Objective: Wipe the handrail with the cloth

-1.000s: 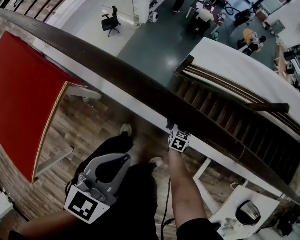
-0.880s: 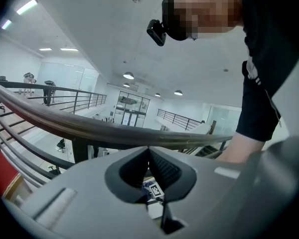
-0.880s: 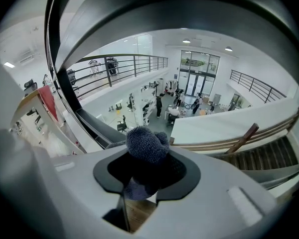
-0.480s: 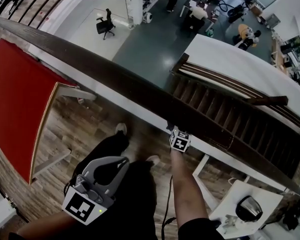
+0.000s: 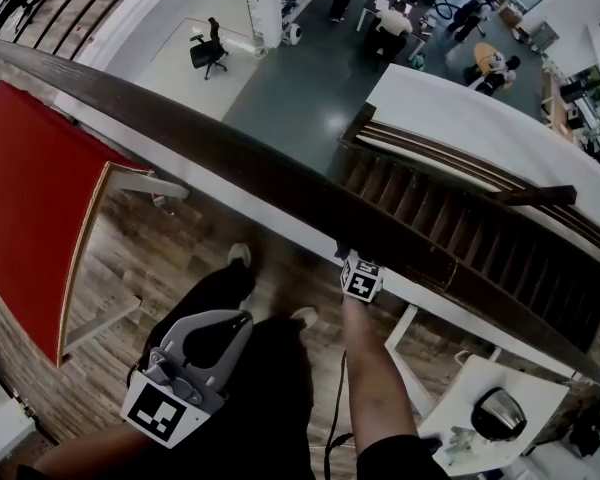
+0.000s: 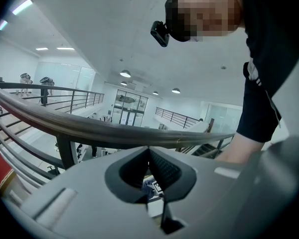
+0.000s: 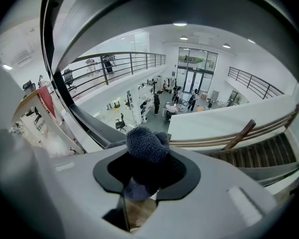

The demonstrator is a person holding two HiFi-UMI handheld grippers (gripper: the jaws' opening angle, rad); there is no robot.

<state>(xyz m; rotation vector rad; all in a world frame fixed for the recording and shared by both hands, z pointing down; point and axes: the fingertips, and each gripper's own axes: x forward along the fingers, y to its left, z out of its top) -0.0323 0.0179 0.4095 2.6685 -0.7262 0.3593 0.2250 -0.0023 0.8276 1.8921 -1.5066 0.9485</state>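
- A red board (image 5: 25,193) stands at the left, beside the wood floor (image 5: 130,268).
- Stairs (image 5: 450,223) run down at the right.
- On the lower floor stands a black office chair (image 5: 206,48), and people (image 5: 390,30) gather at a desk.
- A white table (image 5: 450,403) at bottom right bears a dark rounded thing (image 5: 497,415), perhaps a helmet.
- Glass doors (image 7: 194,63) close the hall's far end.

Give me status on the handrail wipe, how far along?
Done: the cloth is picked up and clamped in the right gripper. In hand: that gripper is up at the near edge of the handrail, mid-span; actual contact can't be confirmed. The left gripper is shut, empty and held low. Left: the wiping itself. The rail shows no wiped versus unwiped stretch, so coverage can't be judged.
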